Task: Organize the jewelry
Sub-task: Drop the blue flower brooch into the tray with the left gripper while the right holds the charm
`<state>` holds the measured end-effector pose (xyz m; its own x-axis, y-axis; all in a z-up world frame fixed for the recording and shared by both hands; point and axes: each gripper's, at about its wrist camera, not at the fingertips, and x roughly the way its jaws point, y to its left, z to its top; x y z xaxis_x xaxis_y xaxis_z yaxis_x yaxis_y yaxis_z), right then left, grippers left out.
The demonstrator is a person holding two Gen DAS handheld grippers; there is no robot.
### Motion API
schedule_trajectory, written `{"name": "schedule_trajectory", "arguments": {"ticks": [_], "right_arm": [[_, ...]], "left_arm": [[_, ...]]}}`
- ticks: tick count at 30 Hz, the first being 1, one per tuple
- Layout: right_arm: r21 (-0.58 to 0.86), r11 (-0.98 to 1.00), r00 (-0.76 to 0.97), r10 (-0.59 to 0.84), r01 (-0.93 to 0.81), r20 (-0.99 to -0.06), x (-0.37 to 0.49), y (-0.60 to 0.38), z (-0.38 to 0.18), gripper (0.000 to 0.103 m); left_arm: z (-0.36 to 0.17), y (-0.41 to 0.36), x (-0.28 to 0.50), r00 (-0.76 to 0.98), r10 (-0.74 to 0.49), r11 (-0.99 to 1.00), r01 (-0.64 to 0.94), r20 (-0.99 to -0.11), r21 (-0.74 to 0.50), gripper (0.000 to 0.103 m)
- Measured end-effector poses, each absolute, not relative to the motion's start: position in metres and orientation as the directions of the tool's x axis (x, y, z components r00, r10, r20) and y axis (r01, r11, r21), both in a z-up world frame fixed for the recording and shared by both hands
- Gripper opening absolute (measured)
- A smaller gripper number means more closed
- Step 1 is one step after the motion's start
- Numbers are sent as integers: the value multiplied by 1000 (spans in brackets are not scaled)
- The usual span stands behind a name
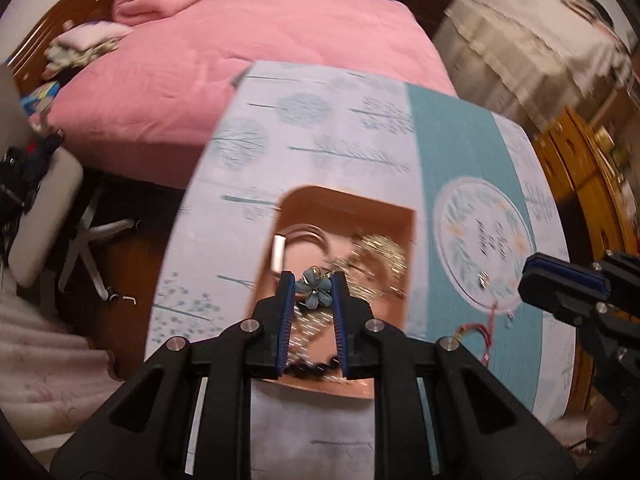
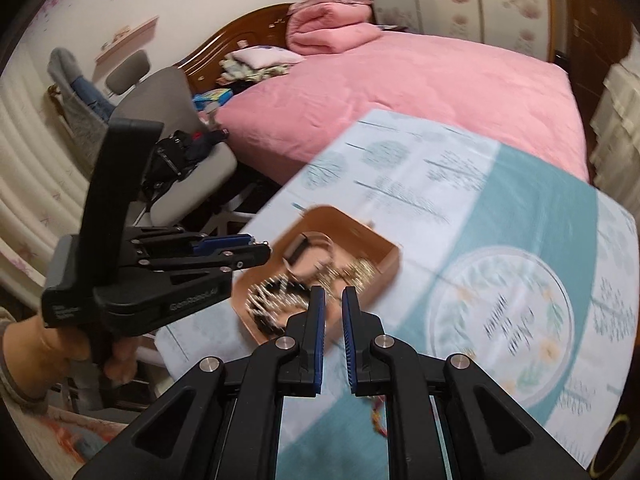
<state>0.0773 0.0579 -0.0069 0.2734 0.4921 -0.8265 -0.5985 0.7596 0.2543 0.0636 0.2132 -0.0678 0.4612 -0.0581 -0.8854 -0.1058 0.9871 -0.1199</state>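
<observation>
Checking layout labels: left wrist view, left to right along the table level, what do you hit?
Office chair → copper tray → blue flower charm in the left tool → round printed emblem → right tool.

"GenRobot.AI" on left gripper [image 2: 260, 250]

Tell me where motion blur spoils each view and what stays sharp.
Left wrist view: the left gripper and the blue flower piece it pinches are sharp; the tablecloth, tray and gold jewelry smear. Right wrist view: the right gripper is crisp with nothing between its fingers; the tray's contents and tablecloth print blur, the bed less so.
</observation>
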Motion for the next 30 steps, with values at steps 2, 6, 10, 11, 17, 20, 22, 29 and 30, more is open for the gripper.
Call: {"name": "schedule_trajectory", "arguments": {"ticks": [2, 6, 10, 11, 17, 20, 22, 29, 30], "right_arm": [[270, 754, 262, 502, -598, -824, 88, 75, -3, 9], [304, 755, 242, 517, -581, -821, 107, 97, -1, 9], [285, 762, 233, 492, -581, -839, 120, 110, -5, 9], [275, 768, 234, 480, -578, -845, 123, 111, -8, 9], [274, 821, 239, 436, -501, -868, 137, 84, -26, 9], [281, 848, 227, 412, -450, -882, 141, 58, -40, 10], [281, 860, 217, 398, -425, -891, 142, 44, -49, 11], [253, 871, 164, 347, -420, -924, 118, 18, -83, 11], [251, 867, 153, 344, -430, -927, 113, 18, -87, 11]], "left_arm": [[-70, 225, 66, 474, -53, 985, -119, -879, -124, 15], [-76, 237, 75, 464, -58, 982, -135, -884, -135, 16], [-84, 237, 89, 465, -70, 983, -118, -883, -140, 16], [-86, 236, 93, 463, -73, 984, -109, -883, -138, 16], [-100, 230, 111, 424, -120, 982, -83, -897, -171, 17], [-107, 226, 115, 404, -133, 982, -68, -905, -174, 28], [-110, 224, 116, 397, -153, 980, -60, -905, -192, 47], [-110, 226, 113, 401, -171, 976, -60, -900, -212, 56], [-110, 227, 112, 402, -173, 975, -59, -899, -214, 56]]}}
